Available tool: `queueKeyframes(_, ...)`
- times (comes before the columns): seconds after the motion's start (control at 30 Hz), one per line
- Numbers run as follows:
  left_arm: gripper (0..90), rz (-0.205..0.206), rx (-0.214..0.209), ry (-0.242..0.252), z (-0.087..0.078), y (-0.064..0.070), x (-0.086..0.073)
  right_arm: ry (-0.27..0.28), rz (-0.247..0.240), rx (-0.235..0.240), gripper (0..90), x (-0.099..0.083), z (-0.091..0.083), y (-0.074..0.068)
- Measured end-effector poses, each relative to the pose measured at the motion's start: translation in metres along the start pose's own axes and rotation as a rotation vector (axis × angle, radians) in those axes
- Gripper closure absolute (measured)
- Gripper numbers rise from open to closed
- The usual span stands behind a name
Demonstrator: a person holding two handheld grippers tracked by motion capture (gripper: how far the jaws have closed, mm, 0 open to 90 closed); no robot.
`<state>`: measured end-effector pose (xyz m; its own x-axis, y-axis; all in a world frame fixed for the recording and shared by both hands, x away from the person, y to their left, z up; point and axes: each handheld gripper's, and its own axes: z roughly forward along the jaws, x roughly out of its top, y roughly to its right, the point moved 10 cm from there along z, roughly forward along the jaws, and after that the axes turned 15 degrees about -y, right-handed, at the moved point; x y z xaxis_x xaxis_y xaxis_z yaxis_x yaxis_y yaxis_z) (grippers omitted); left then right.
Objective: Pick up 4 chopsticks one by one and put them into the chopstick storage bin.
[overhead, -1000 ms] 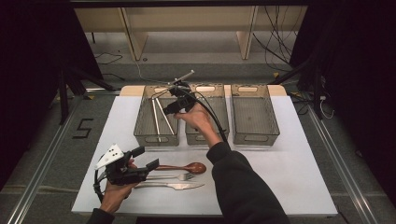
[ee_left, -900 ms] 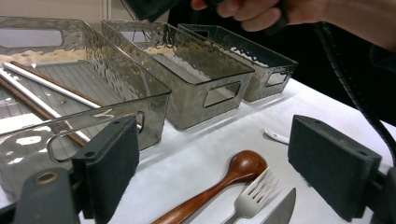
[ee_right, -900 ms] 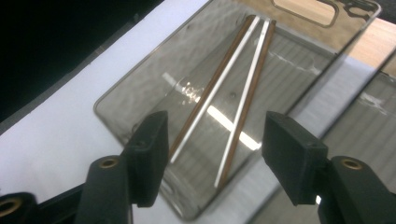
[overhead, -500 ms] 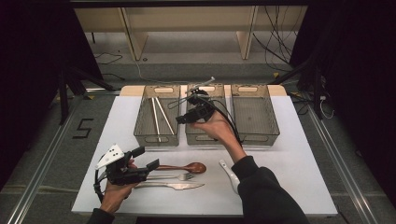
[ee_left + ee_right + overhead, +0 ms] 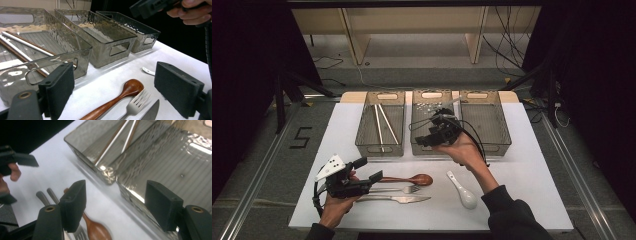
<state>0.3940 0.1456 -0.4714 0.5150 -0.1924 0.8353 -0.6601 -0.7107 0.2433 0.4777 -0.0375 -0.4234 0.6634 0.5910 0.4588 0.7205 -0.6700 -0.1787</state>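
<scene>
Right claw (image 5: 424, 141) agape above middle bin (image 5: 432, 145)

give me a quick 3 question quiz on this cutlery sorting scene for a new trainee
1. True or false: the left gripper is shut on the fork.
2. Which bin holds the chopsticks? A left bin B middle bin C right bin
3. Fill in: the white spoon lies on the ____, apart from the wooden spoon and knife.

Key
1. False: its jaws stand open with nothing between them.
2. A
3. table
</scene>
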Motion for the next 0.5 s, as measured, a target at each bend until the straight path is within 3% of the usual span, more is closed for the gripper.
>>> queueKeyframes(0.5,16.3,0.001,0.002,-0.002,0.0,0.0,0.0,-0.048,0.043,-0.04,33.2,-0.049,-0.004,0.014)
